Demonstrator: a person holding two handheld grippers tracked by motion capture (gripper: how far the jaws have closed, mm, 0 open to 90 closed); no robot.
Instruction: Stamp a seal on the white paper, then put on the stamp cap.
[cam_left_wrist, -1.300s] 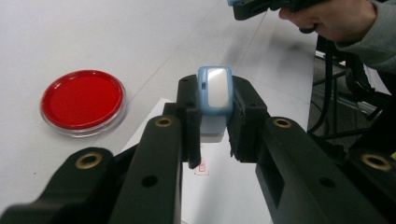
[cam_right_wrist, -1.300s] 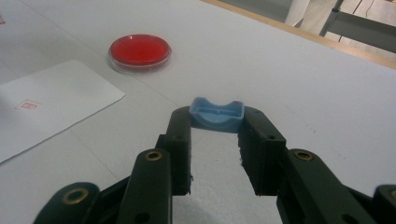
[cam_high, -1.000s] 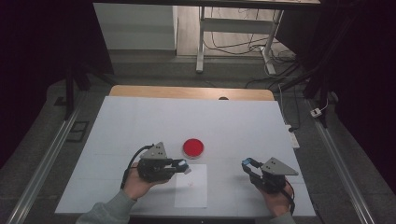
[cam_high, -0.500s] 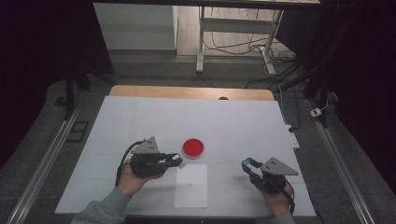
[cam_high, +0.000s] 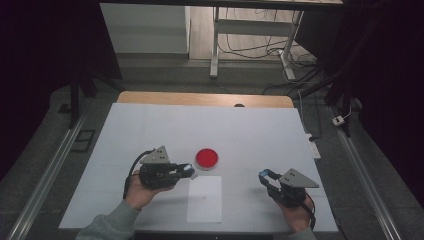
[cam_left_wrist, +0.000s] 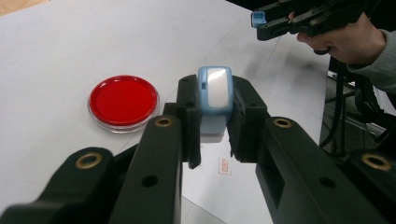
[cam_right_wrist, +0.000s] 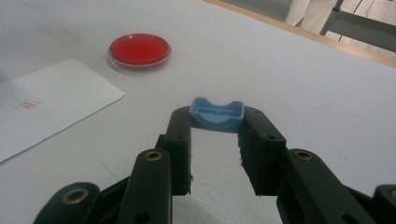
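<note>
Dim room, grey floor (cam_high: 165, 75), metal desk legs (cam_high: 215, 45), cables (cam_high: 250, 47).

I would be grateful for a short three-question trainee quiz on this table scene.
1. True or false: the left tongs are shut on a blue stamp body.
2. What do the right tongs grip? A) a blue cap B) the red dish C) the paper sheet
3. In the high view, is the red dish nearer the left tongs or the right tongs?

Key
1. True: the pads press on both its sides.
2. A: it sits clamped at their tips.
3. The left tongs, whose tips lie just beside it.
</note>
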